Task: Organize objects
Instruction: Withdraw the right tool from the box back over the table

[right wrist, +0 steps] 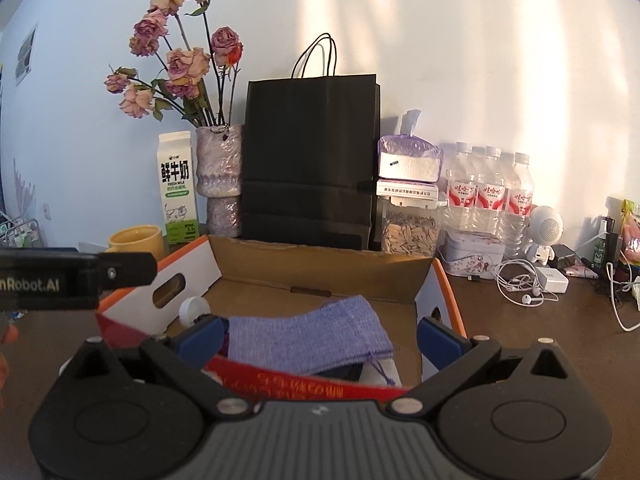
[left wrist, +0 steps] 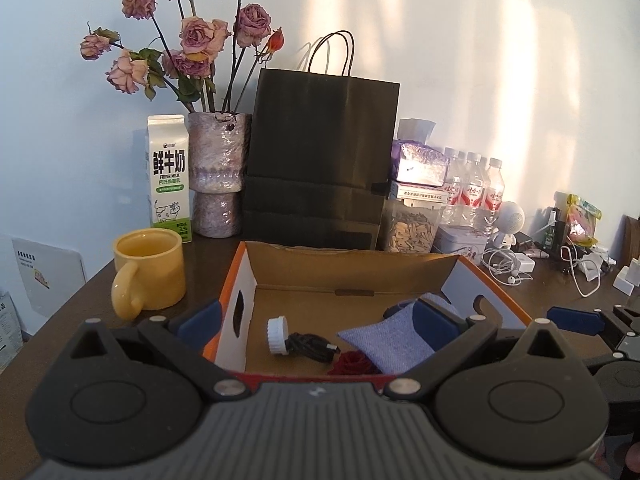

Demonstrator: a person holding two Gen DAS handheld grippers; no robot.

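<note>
An open cardboard box (left wrist: 352,268) with orange edges sits on the dark table. Inside lie a white round cap (left wrist: 277,335), a black cable (left wrist: 314,347), a dark red flower (left wrist: 354,362) and a lilac woven pouch (left wrist: 384,344). My left gripper (left wrist: 318,326) is open above the box's near wall, its left finger outside the box's left wall and its right finger over the pouch. In the right wrist view the box (right wrist: 320,264) holds the pouch (right wrist: 308,332) and the cap (right wrist: 192,310). My right gripper (right wrist: 320,338) is open over the near edge, holding nothing.
A yellow mug (left wrist: 150,270) stands left of the box. Behind are a milk carton (left wrist: 168,178), a vase of dried roses (left wrist: 218,176), a black paper bag (left wrist: 320,160), a seed jar (left wrist: 412,228), water bottles (right wrist: 488,192), a tin (right wrist: 472,254), earphones and cables (right wrist: 528,284).
</note>
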